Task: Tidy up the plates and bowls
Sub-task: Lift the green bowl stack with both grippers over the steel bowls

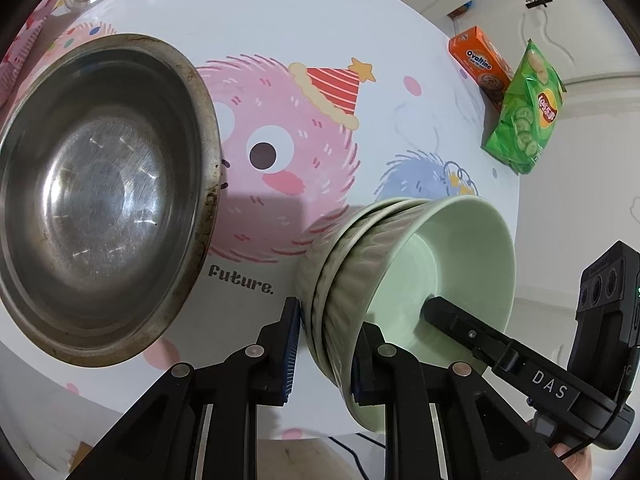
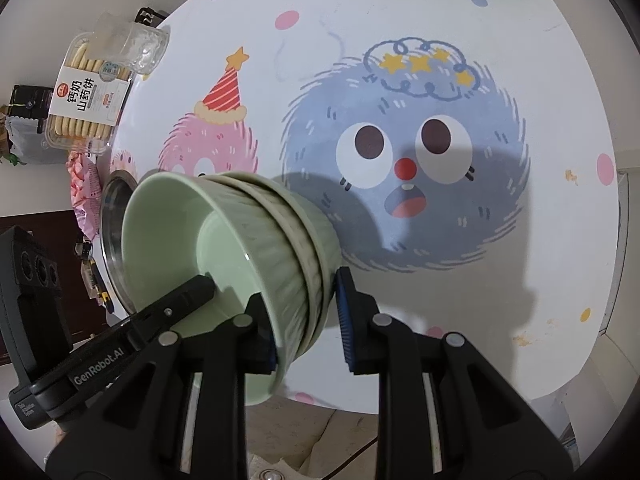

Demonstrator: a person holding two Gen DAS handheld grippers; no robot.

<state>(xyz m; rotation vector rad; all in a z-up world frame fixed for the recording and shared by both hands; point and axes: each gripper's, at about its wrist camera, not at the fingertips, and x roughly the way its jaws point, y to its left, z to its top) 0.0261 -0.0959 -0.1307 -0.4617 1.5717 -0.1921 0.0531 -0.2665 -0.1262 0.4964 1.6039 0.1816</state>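
Two hand-held grippers are working over the cartoon-printed counter (image 1: 280, 20), where a steel bowl (image 1: 100, 200) is lying at the left. Green bowls (image 1: 400, 264), nested and tipped, are hanging in the air. The left hand-held gripper (image 1: 326, 354) and right hand-held gripper (image 2: 306, 320) are each clamping the stack's rim.
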